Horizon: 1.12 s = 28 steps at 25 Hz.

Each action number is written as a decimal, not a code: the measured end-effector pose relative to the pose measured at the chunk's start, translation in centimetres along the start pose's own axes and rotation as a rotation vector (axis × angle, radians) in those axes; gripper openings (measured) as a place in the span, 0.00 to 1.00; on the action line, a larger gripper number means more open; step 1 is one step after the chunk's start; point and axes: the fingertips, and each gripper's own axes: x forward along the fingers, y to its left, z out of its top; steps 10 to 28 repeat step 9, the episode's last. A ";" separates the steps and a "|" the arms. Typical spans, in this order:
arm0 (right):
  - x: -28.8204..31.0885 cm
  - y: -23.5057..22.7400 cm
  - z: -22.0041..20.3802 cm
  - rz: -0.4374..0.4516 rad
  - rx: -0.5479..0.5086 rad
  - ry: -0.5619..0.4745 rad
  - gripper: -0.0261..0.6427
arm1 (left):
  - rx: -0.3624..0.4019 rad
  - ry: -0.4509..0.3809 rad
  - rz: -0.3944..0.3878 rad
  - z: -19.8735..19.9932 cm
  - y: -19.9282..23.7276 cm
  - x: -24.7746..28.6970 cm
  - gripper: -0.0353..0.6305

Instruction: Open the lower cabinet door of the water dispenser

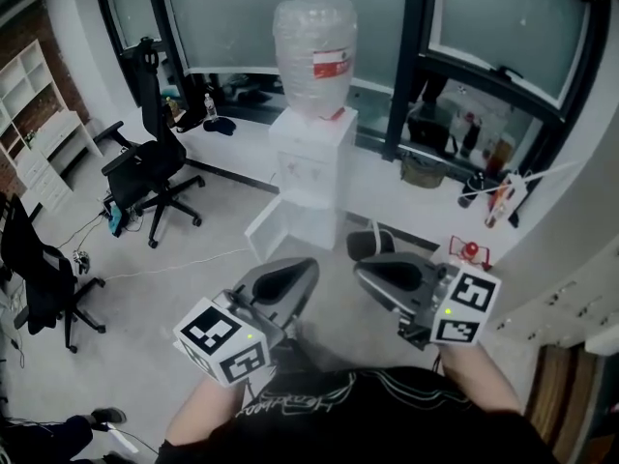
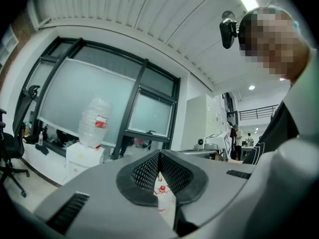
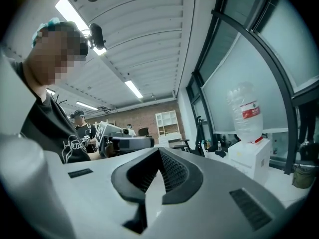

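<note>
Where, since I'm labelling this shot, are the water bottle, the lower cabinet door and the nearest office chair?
water bottle (image 1: 312,51), head view, on its clear body.
cabinet door (image 1: 274,228), head view, on its white panel, which stands open.
office chair (image 1: 145,165), head view, on its black seat.

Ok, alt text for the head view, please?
A white water dispenser with a bottle on top stands by the windows, its lower cabinet door swung open. Nearer the camera, the left gripper and right gripper are held shut and empty. Office chairs stand at left.
</note>
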 end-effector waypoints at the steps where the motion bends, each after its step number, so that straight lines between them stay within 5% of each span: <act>1: -0.1 0.1 0.1 -0.002 -0.004 -0.002 0.06 | -0.003 -0.001 -0.002 0.2 -0.1 0.0 0.05; 28: -0.2 0.3 1.6 0.001 -0.022 -0.041 0.06 | -0.006 0.008 -0.015 1.0 -0.1 -0.1 0.05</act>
